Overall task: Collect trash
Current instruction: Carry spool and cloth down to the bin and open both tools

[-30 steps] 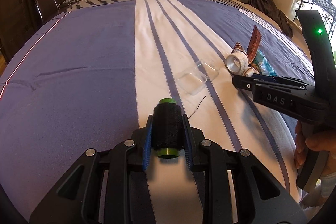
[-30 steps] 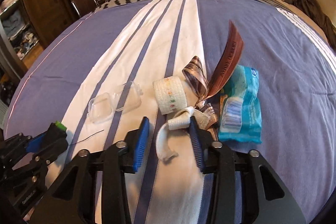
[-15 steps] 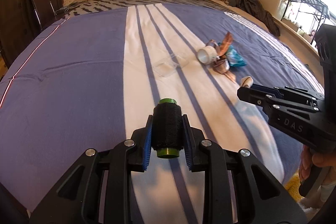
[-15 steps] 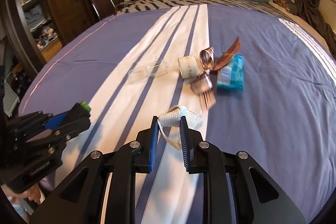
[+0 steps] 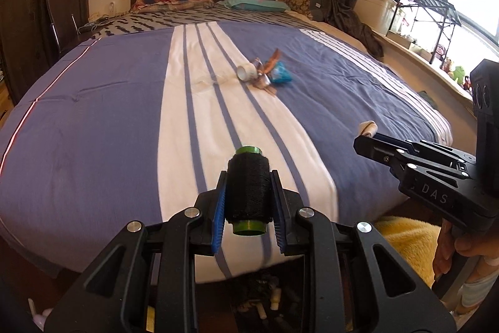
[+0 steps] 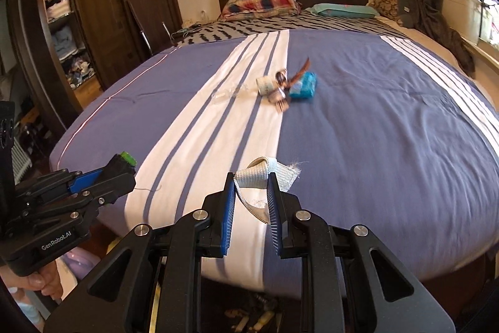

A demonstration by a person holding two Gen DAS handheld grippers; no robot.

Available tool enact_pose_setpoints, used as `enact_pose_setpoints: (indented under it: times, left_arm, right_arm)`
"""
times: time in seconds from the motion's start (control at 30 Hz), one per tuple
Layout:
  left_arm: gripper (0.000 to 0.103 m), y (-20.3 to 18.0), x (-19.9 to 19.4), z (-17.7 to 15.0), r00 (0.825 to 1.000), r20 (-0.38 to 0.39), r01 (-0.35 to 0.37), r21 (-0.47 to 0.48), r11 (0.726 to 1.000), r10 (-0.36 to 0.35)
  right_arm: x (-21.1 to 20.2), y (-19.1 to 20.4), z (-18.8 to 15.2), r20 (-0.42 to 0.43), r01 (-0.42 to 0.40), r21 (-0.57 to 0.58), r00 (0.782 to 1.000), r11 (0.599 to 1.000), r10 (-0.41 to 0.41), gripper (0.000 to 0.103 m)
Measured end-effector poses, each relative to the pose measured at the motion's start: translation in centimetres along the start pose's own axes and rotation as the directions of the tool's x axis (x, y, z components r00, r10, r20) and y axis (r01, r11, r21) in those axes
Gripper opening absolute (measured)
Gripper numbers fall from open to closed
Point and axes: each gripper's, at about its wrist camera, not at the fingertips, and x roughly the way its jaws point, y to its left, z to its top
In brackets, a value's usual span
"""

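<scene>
The left gripper [image 5: 248,198] clamps a black thread spool [image 5: 248,188]; the right gripper [image 6: 251,203] pinches a limp bandage strip [image 6: 265,172]. That strip could slip free over the bed's [image 6: 389,130] near edge, since only one end sits between the pads.

A small heap — tape roll [image 6: 264,84], ribbons [image 6: 282,83] and packet [image 6: 303,89] — is found mid-bed [image 6: 389,130], well apart from the foot edge, pillows [image 6: 260,3] being set behind at the headboard.

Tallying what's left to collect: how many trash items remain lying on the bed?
About 5, clustered mid-bed: clear plastic case, bandage roll, striped ribbon, brown strip, blue packet. Others may hide beneath.
</scene>
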Motion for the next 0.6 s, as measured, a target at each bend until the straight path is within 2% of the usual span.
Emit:
enact_pose_setpoints:
  times: [0.13, 0.33, 0.5, 0.6]
  left_arm:
    - [0.024, -0.7, -0.5, -3.7, 0.999, -0.048, 0.01, -0.012, 1.0, -0.011]
    - [0.024, -0.9, 1.6, -8.7, 0.986, -0.166, 0.009, -0.013, 1.0, -0.011]
    - [0.024, -0.7, 4.6, -12.8, 0.959, -0.283, 0.023, -0.027, 0.999, -0.03]
    - [0.024, -0.8, 6.7, -15.1, 0.933, -0.357, 0.039, -0.042, 0.998, -0.052]
  right_arm:
    - [-1.2, 0.0, -3.9, -0.034, 0.0, 0.014, 0.999, 1.0, 0.001, 0.021]
    - [0.2, -0.3, -9.2, -0.159, 0.013, 0.015, 0.987, 1.0, -0.011, 0.021]
    - [2.9, -0.3, -13.3, -0.288, -0.02, 0.029, 0.957, 0.999, 0.028, 0.021]
    - [4.8, -0.4, -15.0, -0.35, -0.022, 0.04, 0.936, 0.999, 0.035, 0.021]
